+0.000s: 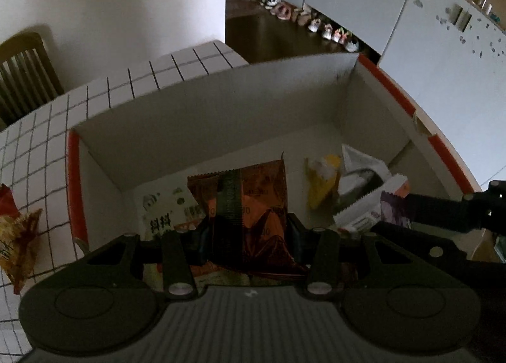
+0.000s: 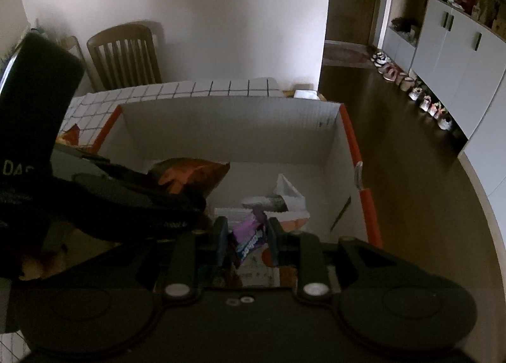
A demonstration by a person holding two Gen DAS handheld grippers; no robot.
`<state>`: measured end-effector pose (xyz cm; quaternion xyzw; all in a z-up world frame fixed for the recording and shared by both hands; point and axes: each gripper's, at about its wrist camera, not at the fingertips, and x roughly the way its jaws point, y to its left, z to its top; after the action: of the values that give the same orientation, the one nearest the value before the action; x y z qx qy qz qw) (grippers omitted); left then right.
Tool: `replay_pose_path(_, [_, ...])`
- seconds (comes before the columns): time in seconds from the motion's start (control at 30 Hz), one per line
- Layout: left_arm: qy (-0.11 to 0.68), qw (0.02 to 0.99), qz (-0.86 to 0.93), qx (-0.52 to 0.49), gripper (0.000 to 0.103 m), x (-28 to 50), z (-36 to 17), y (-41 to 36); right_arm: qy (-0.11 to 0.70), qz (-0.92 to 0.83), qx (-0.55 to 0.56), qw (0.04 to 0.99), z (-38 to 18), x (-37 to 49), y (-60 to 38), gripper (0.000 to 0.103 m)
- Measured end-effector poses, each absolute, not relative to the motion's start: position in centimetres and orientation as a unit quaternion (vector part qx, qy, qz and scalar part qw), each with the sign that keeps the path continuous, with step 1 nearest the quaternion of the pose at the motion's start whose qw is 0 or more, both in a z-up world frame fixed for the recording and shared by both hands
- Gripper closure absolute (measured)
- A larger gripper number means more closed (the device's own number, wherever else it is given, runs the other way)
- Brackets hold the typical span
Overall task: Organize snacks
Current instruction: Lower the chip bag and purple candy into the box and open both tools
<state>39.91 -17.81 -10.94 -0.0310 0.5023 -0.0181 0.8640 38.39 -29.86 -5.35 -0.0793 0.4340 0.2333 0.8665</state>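
My left tongs [image 1: 249,236] are clamped on an orange-brown snack packet [image 1: 253,201], which hangs over the inside of the white cardboard box [image 1: 205,109] with orange edges. My right tongs [image 2: 248,239] are clamped on a small purple snack packet [image 2: 248,241], held low over the right side of the same box. Lying on the box floor are a white packet with green print [image 1: 167,211], a yellow packet [image 1: 322,182] and a white wrapper [image 1: 363,166]. The box stands on the tabletop with its gridded white cloth [image 1: 47,128], and another reddish packet [image 1: 15,236] lies on the cloth just left of the box. A wooden chair [image 2: 126,56] stands behind by the wall.
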Motion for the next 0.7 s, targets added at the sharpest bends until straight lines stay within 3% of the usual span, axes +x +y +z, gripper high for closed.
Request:
replay_pose_path(0.33, [0.515, 0.856, -0.012, -0.031, 0.052, 39.6, -11.6, -18.1, 0.455, 0.223, -0.064, 0.86, -5.9, 38.1, -30.6, 0.072])
replay_pose_path(0.47, [0.497, 0.867, -0.007, -0.019, 0.034, 38.7, -10.5, -18.1, 0.457, 0.221, -0.056, 0.86, -5.6, 37.6, -31.1, 0.059])
replay_pose_path(0.7, [0.476, 0.879, -0.001, -0.025, 0.033, 37.5, -8.7, -17.8, 0.444, 0.22, -0.05, 0.867, -4.4, 36.2, -31.6, 0.038])
